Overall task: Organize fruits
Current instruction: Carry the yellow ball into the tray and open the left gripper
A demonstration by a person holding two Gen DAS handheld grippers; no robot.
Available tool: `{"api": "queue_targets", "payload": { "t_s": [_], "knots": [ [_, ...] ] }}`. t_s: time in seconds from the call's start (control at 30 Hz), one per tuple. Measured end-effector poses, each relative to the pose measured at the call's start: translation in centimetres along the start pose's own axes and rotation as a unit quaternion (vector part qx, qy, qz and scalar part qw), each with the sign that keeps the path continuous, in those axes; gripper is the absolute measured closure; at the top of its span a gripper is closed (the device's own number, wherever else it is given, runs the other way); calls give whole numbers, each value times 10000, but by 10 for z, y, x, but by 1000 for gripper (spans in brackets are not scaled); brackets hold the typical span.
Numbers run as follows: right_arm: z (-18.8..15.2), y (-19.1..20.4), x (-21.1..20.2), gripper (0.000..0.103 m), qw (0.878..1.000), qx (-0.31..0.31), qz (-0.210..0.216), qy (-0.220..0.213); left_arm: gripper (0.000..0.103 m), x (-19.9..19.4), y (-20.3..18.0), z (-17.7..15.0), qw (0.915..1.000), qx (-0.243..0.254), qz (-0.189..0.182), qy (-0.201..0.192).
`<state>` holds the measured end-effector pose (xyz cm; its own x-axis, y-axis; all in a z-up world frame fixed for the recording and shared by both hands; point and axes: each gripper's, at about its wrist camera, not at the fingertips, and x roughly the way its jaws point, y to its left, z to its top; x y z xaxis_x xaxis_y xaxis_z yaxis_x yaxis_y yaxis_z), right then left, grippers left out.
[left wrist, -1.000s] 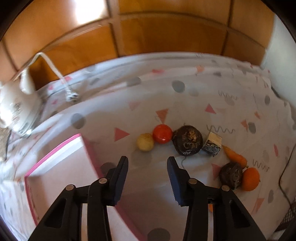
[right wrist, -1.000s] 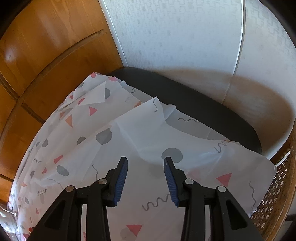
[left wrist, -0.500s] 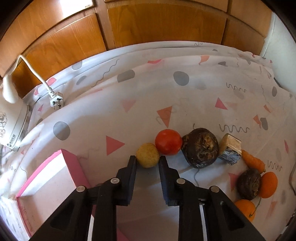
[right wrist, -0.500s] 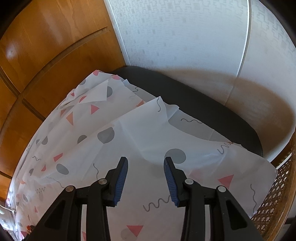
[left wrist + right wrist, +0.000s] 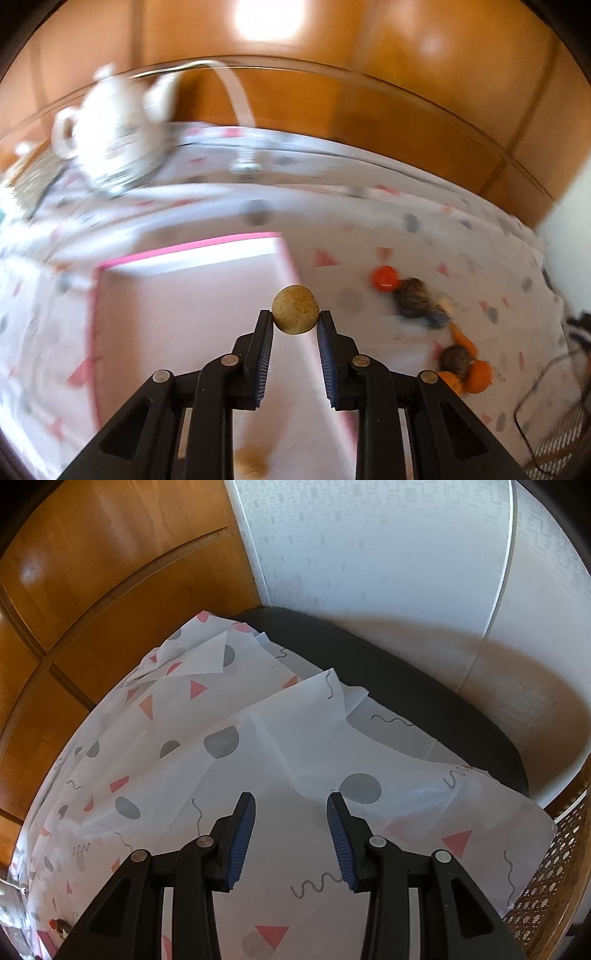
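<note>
Fruit is seen in the left wrist view: a small round yellowish fruit (image 5: 295,310) is clamped at the very tips of the left gripper (image 5: 294,322), its blue-padded fingers (image 5: 263,354) pressed against both sides. The fruit is held above the right edge of a pink-rimmed white box (image 5: 192,247) that sits on the bench, which is covered by a patterned cloth (image 5: 443,229). Well to the right, a red tomato (image 5: 384,278) is found touching a dark round fruit (image 5: 413,299), and further right a carrot (image 5: 461,338), another dark fruit (image 5: 454,360) and two oranges (image 5: 480,376) are grouped together. A white teapot (image 5: 110,136) is blurred at the far left.

The right gripper (image 5: 291,805) is held wide apart over bare cloth (image 5: 295,738), with nothing between its fingers (image 5: 242,834).
</note>
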<state>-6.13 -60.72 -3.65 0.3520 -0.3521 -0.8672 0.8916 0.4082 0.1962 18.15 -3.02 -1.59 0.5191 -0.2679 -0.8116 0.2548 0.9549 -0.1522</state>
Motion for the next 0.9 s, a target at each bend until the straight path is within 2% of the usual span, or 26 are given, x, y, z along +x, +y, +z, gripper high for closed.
{"api": "queue_targets", "payload": {
  "t_s": [0.13, 0.33, 0.43, 0.5, 0.67, 0.73, 0.8, 0.9],
  "knots": [
    [-2, 3, -1, 62, 10000, -53, 57, -4, 78, 6, 42, -14, 9975, -578, 362, 164],
    [-3, 2, 0, 62, 10000, -15, 80, 40, 78, 11, 68, -41, 9922, -923, 788, 288],
    [-3, 3, 0, 62, 10000, -44, 63, 55, 72, 10, 71, -51, 9903, -1055, 867, 258],
    [-4, 4, 1, 62, 9999, -69, 58, 71, 61, 7, 71, -56, 9898, -1078, 914, 205],
    [-6, 7, 3, 62, 9998, -167, 64, 129, 61, -9, 64, -67, 9895, -1059, 979, 79],
    [-6, 9, 4, 62, 9996, -216, 58, 147, 57, -20, 59, -73, 9902, -1015, 955, -39],
    [-7, 11, 4, 62, 9995, -269, 55, 169, 48, -29, 54, -77, 9905, -985, 942, -157],
    [-10, 16, 6, 62, 9989, -409, 75, 231, 46, -43, 46, -86, 9913, -932, 887, -289]
  ]
}}
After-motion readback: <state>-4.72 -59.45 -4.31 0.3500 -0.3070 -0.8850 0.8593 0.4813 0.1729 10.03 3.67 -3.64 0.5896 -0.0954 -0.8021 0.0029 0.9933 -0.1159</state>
